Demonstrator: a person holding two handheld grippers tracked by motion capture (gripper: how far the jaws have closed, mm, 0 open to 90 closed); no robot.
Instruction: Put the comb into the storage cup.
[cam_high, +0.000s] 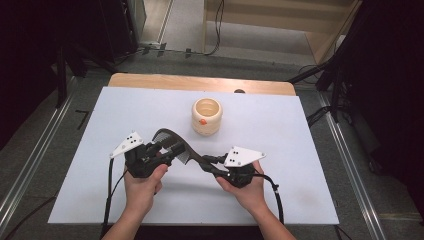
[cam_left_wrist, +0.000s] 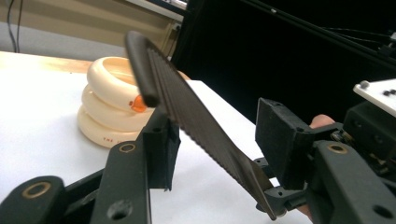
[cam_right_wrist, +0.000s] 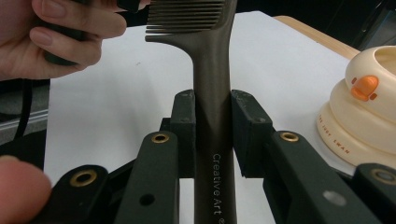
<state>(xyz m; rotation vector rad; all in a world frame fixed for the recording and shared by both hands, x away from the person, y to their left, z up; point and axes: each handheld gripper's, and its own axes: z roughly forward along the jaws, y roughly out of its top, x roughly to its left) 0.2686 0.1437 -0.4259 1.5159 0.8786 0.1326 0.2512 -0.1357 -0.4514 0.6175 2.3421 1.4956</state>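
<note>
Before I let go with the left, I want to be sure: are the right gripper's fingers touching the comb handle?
Touching. The right gripper view shows both fingers of the right gripper pressed flush against the comb handle, with no gap either side.

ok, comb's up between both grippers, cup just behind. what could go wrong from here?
1. The right gripper clamps only the comb by its narrow handle; the comb could pivot or slip.
2. The left gripper looks open around the toothed end; closing there may bend the teeth.
3. The cream cup stands close behind; a forward swing could knock it.
</note>
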